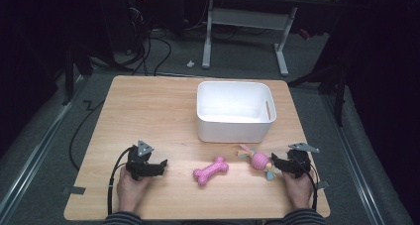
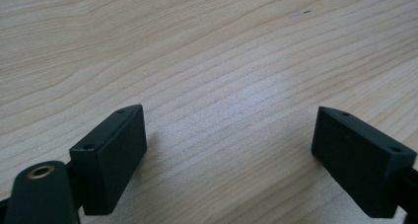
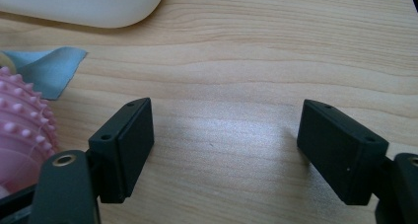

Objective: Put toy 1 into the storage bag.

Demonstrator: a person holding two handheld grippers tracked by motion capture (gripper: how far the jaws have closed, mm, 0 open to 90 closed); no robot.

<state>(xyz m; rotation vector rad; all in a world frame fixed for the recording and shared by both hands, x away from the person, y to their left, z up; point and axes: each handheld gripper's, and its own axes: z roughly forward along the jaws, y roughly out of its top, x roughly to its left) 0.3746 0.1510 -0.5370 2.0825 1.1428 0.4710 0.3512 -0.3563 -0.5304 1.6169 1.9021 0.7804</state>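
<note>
A pink bone-shaped toy (image 1: 211, 171) lies on the wooden table (image 1: 148, 111) near the front middle. To its right lies a pink spiky ball toy (image 1: 259, 161) with blue and tan fabric strips. My left gripper (image 1: 159, 166) rests at the front left, held by a hand, open with bare wood between its jaws (image 2: 229, 145). My right gripper (image 1: 275, 163) sits at the front right, just right of the ball, open and holding nothing (image 3: 224, 145). In the right gripper view the spiky ball (image 3: 22, 135) and a blue strip (image 3: 52, 68) lie left of the jaws.
A white plastic bin (image 1: 235, 111) stands at the table's middle back; its rounded corner (image 3: 98, 7) appears in the right gripper view. Cables trail from both grippers. Beyond the table are a desk frame (image 1: 245, 31) and floor cables.
</note>
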